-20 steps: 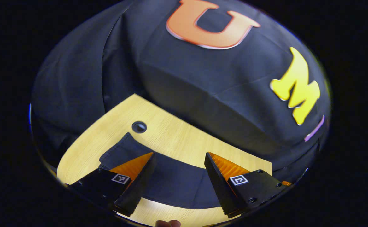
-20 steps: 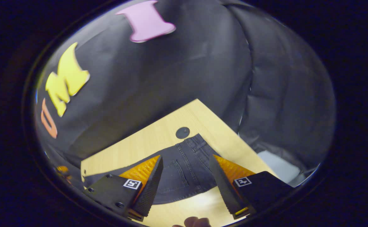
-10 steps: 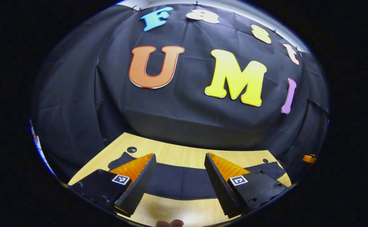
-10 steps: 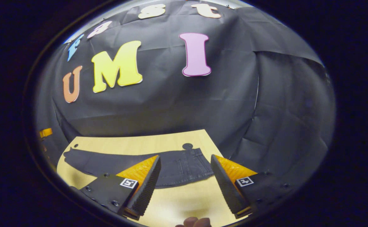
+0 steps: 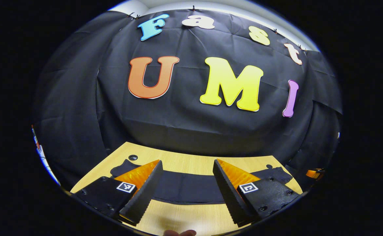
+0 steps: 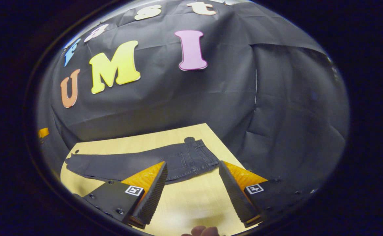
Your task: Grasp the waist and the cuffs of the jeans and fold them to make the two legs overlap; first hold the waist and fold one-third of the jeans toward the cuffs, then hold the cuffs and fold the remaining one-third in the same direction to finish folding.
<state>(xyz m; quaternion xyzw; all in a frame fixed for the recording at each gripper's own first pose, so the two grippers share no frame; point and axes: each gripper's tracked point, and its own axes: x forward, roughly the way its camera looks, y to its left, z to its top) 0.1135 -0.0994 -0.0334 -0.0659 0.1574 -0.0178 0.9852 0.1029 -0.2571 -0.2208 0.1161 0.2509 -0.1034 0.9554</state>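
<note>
The jeans (image 6: 135, 164) lie flat and stretched out on the light wood worktop (image 6: 191, 203), their long axis running side to side along the back part of the board, roughly parallel to the booth's black cloth wall (image 6: 191, 98). In the right gripper view the waist (image 6: 201, 154), with its stitched pockets and belt loops, points toward the right end of the worktop and lies just beside a dark round hole (image 6: 189, 139) in the board, while the legs taper away to the cuffs (image 6: 71, 160) at the far left, near a second small hole (image 6: 76, 151). The right hand-held gripper (image 6: 191, 193) hangs above the bare near part of the worktop with its fingers spread wide and nothing between them; the waist end lies beyond the gap, apart from both fingers. In the left gripper view the jeans (image 5: 188, 190) appear as a dark band crossing behind the fingers, the cuffs (image 5: 120, 168) at the left close to a round hole (image 5: 133, 157), the other end (image 5: 278, 173) at the right. The left hand-held gripper (image 5: 186, 193) is likewise wide open and empty, held over the near edge of the worktop (image 5: 184, 219), short of the cloth. A fingertip (image 5: 180, 233) of the person shows at the bottom rim of the left gripper view, and fingertips (image 6: 204, 230) at the bottom rim of the right gripper view.
</note>
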